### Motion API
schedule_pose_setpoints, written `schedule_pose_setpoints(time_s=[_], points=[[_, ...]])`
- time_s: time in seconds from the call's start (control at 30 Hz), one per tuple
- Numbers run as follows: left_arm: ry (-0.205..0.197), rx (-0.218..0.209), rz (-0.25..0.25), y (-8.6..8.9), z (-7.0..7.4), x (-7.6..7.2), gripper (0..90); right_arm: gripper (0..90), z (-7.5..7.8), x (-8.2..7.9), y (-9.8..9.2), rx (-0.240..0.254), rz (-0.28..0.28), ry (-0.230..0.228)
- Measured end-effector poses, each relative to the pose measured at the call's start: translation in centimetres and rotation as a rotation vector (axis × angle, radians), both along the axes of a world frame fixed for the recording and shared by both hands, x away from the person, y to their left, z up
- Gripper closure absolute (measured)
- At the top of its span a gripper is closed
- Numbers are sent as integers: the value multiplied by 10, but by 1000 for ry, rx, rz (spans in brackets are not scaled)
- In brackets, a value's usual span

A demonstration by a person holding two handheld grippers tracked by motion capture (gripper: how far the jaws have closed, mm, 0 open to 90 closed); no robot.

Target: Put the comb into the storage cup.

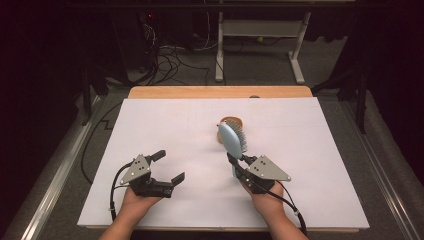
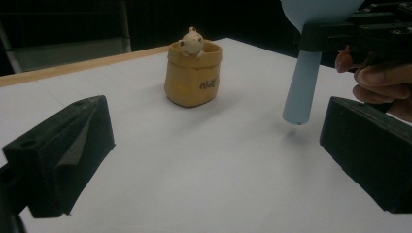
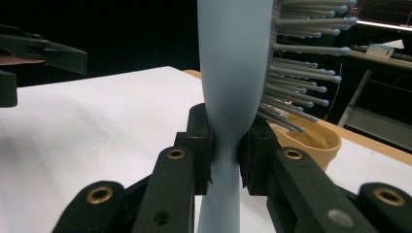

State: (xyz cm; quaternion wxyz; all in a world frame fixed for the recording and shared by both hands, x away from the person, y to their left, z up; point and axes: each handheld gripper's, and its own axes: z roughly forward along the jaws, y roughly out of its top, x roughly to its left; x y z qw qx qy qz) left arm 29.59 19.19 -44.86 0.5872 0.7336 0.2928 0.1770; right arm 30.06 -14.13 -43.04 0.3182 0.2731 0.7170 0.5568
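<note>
Right gripper (image 1: 239,162), clamped on the narrow neck of a pale blue hairbrush (image 1: 233,140), shown from above; the jaws pinch the brush where the head tapers into the handle, as the right gripper view confirms (image 3: 224,150); the brush stands close to upright, long axis vertical, head uppermost, bristles facing the person's right, handle end hanging below the jaws and clear of the white surface (image 1: 320,165). Beyond the brush, farther from the person, stands a small tan pot (image 2: 193,74) with an open mouth and a little figure perched on its rim; in the high view the brush head overlaps the pot, so whether the handle is already over the mouth or just short of it cannot be told with confidence; the left gripper view suggests short, with the handle (image 2: 299,87) beside the pot and nearer the person. Left gripper (image 1: 167,166), jaws spread wide and empty, low over the surface, well apart from the pot; the right hand is nearer.
</note>
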Motion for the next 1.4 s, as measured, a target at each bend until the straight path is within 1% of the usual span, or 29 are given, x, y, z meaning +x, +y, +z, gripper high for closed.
schedule_pose_setpoints(time_s=[0.17,0.4,0.5,0.6,0.73,0.83,1.17,1.4], points=[[-4,2,-8,-6,4,0,2,784,0,-1,0,1,7,1],[-8,9,-23,-17,13,-1,2,784,1,-3,1,0,12,-8],[-15,3,-25,-21,16,-1,2,784,2,-4,1,4,12,-9],[-13,-8,-28,-24,19,0,2,784,1,-4,1,2,11,-7],[-21,-9,-31,-28,23,0,2,784,1,-3,2,2,11,-8],[-17,-13,-30,-31,26,-1,2,784,1,-4,3,1,14,-9],[-25,-32,-46,-37,35,-4,2,784,0,-5,11,-1,31,-11],[-37,-36,-54,-42,43,-5,2,784,-1,-7,16,-7,44,-13]])
